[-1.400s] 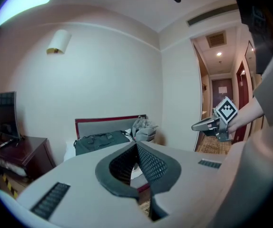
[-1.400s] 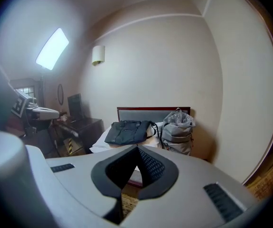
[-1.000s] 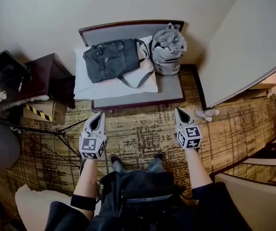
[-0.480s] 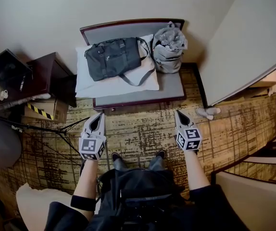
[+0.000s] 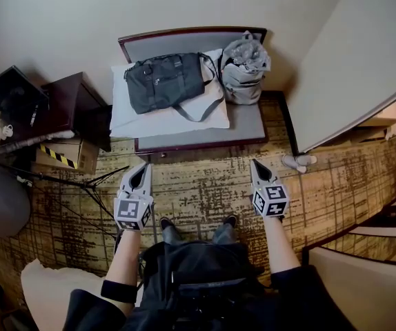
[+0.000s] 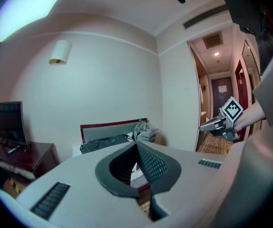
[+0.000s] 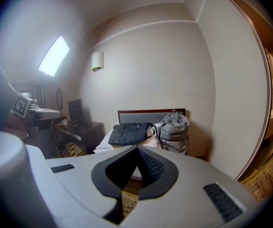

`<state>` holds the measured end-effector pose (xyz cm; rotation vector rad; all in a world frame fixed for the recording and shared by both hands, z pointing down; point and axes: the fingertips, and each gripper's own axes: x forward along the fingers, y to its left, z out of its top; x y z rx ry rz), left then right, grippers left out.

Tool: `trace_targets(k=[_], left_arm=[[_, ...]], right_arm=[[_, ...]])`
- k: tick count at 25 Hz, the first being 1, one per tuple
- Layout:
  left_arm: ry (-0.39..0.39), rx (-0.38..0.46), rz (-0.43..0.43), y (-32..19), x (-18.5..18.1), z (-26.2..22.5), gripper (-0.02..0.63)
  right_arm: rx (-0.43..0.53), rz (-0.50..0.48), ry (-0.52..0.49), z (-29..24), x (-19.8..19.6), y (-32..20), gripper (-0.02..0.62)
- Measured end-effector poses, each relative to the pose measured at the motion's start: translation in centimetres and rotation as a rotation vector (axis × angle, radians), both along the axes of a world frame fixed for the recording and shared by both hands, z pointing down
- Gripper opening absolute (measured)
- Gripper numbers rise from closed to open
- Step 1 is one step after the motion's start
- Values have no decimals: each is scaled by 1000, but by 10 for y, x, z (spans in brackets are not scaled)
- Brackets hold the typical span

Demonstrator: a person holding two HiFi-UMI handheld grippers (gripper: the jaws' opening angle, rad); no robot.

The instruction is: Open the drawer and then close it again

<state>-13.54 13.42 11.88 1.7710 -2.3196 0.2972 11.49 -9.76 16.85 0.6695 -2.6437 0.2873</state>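
Head view: both hand-held grippers are closed and empty above the carpet, and no drawer front can be made out.
Head view: the left hand-held gripper (image 5: pixel 141 166) and the right hand-held gripper (image 5: pixel 256 163) hang apart over the carpet (image 5: pixel 198 188), touching nothing. They point toward a padded luggage stand (image 5: pixel 250 126) that carries a duffel bag (image 5: pixel 162 83) and a backpack (image 5: pixel 245 67). The dark desk (image 5: pixel 70 102) at left seems the likeliest home of the drawer, but whether it stands open or closed is not visible. Left gripper view: the jaws meet tip to tip with nothing between them. Right gripper view: the pads are likewise together and empty, probably just being carried, not placed for a pull.
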Motion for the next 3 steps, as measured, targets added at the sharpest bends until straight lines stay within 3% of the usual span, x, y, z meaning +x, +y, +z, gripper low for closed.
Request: trace_targets(k=[3], left_arm=[[-1,-3,-3,2,0,0,3]], right_arm=[[3,-4,1,1,-1,1,0]])
